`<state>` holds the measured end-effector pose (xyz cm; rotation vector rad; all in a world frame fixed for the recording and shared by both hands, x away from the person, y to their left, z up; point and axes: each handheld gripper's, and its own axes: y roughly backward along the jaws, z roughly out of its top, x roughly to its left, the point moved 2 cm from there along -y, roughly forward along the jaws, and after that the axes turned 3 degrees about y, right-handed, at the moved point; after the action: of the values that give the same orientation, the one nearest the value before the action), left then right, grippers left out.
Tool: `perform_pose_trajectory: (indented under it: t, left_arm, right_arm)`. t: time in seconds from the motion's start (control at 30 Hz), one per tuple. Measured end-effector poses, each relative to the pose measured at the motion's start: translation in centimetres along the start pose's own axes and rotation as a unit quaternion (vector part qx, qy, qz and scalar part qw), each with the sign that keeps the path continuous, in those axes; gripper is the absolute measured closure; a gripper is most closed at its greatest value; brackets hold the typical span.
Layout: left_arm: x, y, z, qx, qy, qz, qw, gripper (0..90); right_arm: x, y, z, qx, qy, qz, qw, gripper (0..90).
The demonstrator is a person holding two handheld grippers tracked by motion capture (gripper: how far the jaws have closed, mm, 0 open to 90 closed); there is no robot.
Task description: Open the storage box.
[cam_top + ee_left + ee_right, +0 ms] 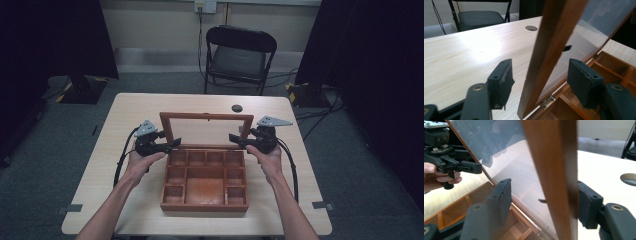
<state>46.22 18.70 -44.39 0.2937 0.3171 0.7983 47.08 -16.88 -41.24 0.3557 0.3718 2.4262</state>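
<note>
Wood box (205, 186) sits in the middle of the table (125, 107), and its lid (206, 116) stands up at the back. The lid is a wood frame with a clear pane in it. Inside the box are many small square spaces and one big one. They look bare, but the far row is partly hidden behind the lid's bottom edge.

The left gripper (170, 145) is at the lid's left side. In the left gripper view its jaws stand wide apart, with the wood edge of the lid (549, 53) rising between them. Neither pad (502, 77) touches the wood. A small metal hinge (547, 102) shows low down.

The right gripper (236, 138) is at the lid's right side. In the right gripper view its jaws are apart too, one on each side of the wood edge (554, 177). The far pad (587, 205) is partly hidden behind the wood, so it may be touching; I cannot be sure.

A dark round hole (237, 108) is in the table behind the box. A black folding chair (239, 57) stands past the table.
</note>
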Motion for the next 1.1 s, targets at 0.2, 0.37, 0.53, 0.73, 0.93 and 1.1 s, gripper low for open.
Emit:
perform_pose_trajectory:
  t: [0.2, 0.37, 0.53, 0.73, 0.93, 1.1]
  left_arm:
    - [-0.1, -0.4, -0.1, 0.007, 0.002, 0.001, 1.0000, 40.9]
    - [-0.4, -0.8, -0.4, 0.009, -0.002, 0.000, 1.0000, 39.2]
    - [0.0, -0.9, -0.4, 0.011, 0.009, 0.009, 0.9999, 40.0]
    - [0.2, -1.0, -0.5, 0.021, 0.011, 0.005, 0.9997, 43.1]
    - [0.5, -1.4, -0.5, 0.020, 0.027, 0.004, 0.9994, 42.7]
    - [0.7, -1.5, -0.7, 0.024, 0.029, 0.004, 0.9993, 43.3]
  right_arm:
    - [0.1, -0.6, -0.3, 0.004, -0.006, -0.017, 0.9998, 30.8]
    - [0.2, -1.0, -0.4, 0.003, -0.004, -0.028, 0.9996, 30.3]
    - [-0.1, -1.2, -0.5, 0.004, -0.009, -0.033, 0.9994, 31.7]
    - [-0.4, -1.6, -0.7, 0.005, -0.013, -0.040, 0.9991, 31.4]
    - [-0.6, -2.2, -0.9, 0.009, -0.019, -0.064, 0.9978, 30.6]
    - [-0.8, -2.4, -1.0, 0.011, -0.025, -0.067, 0.9974, 29.3]
